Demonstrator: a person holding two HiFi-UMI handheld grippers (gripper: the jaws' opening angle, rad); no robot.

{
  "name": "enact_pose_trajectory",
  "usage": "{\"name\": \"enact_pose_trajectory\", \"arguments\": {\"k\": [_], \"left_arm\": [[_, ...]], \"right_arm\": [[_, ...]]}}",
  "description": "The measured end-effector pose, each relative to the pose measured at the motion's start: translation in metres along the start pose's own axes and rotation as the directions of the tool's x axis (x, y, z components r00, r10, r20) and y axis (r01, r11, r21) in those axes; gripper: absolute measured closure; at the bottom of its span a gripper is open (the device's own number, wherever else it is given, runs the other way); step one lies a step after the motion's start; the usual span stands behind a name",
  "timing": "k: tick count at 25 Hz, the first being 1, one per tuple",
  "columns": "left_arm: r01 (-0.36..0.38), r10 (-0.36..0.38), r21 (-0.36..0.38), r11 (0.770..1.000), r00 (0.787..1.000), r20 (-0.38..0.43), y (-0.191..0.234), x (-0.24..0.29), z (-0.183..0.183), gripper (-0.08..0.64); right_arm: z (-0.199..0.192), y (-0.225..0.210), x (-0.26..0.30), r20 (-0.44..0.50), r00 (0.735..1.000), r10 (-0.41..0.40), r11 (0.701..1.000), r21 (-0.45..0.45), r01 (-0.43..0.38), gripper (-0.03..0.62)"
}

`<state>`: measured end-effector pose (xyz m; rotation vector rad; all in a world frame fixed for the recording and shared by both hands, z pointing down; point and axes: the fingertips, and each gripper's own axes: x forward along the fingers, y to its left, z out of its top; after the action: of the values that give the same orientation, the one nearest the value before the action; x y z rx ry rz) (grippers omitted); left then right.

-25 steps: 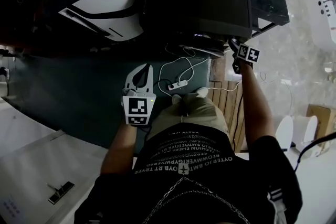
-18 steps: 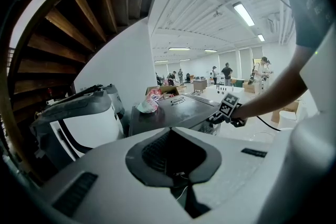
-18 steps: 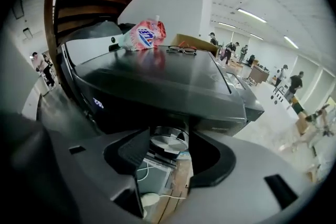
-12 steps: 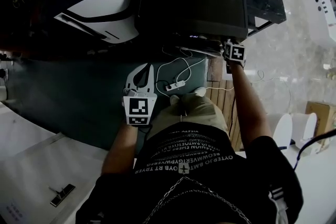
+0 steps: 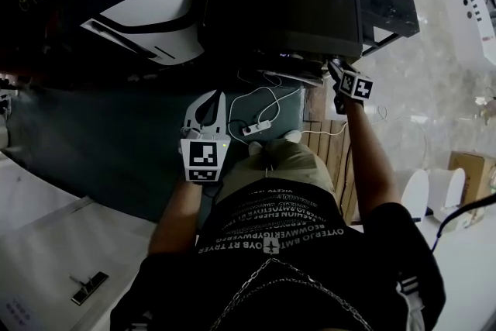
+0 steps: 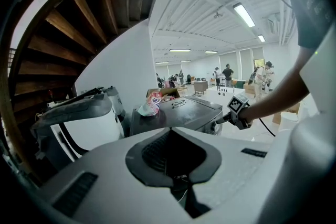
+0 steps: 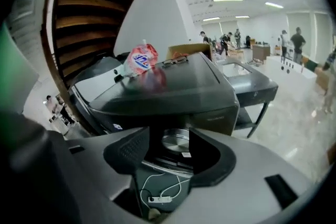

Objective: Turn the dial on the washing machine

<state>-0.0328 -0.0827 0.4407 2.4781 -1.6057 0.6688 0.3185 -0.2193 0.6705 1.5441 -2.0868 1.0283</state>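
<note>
The right tool (image 7: 169, 131) has just opened its jaws, apart either side of the silver dial (image 7: 176, 141); the left tool (image 6: 170, 129) is closed, empty.

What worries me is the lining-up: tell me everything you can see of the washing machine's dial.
The dial is a round, silvery, metal-looking knob with a flat ringed face, set on the washing machine's dark front, a small white label just under it. It stands in the gap of the right gripper, whose jaws have just been opening; touch cannot be told.
</note>
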Motion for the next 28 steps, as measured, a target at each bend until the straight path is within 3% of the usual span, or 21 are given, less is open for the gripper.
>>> {"name": "enact_pose_trajectory", "arguments": {"k": [4, 6, 8, 9, 11, 17, 28], "left_arm": [[0.001, -0.002, 0.01, 1.0, 0.999, 0.046, -0.002, -0.009, 0.02, 0.555], [0.002, -0.003, 0.019, 1.0, 0.997, 0.074, -0.002, -0.017, 0.031, 0.555], [0.007, -0.01, 0.025, 1.0, 0.994, 0.105, -0.004, -0.024, 0.043, 0.555], [0.011, -0.015, 0.03, 0.999, 0.993, 0.12, -0.007, -0.028, 0.049, 0.555], [0.02, -0.027, 0.043, 0.999, 0.989, 0.147, -0.012, -0.035, 0.059, 0.555], [0.062, -0.068, 0.033, 0.998, 0.976, 0.208, -0.033, -0.052, 0.088, 0.555], [0.071, -0.079, 0.057, 0.996, 0.983, 0.168, -0.058, -0.015, 0.108, 0.555]], "right_arm": [[0.011, 0.056, -0.06, 0.123, 0.992, 0.04, 0.973, -0.23, -0.011, 0.415], [0.019, 0.078, -0.099, 0.192, 0.981, 0.035, 0.938, -0.344, 0.033, 0.462], [0.036, 0.093, -0.14, 0.264, 0.965, 0.001, 0.9, -0.421, 0.114, 0.564], [0.044, 0.099, -0.159, 0.292, 0.956, -0.014, 0.886, -0.44, 0.147, 0.595], [0.055, 0.111, -0.192, 0.331, 0.943, -0.011, 0.876, -0.452, 0.169, 0.595], [0.07, 0.141, -0.264, 0.391, 0.921, -0.001, 0.9, -0.401, 0.171, 0.595], [0.083, 0.168, -0.257, 0.376, 0.919, 0.121, 0.82, -0.56, 0.121, 0.595]]}}
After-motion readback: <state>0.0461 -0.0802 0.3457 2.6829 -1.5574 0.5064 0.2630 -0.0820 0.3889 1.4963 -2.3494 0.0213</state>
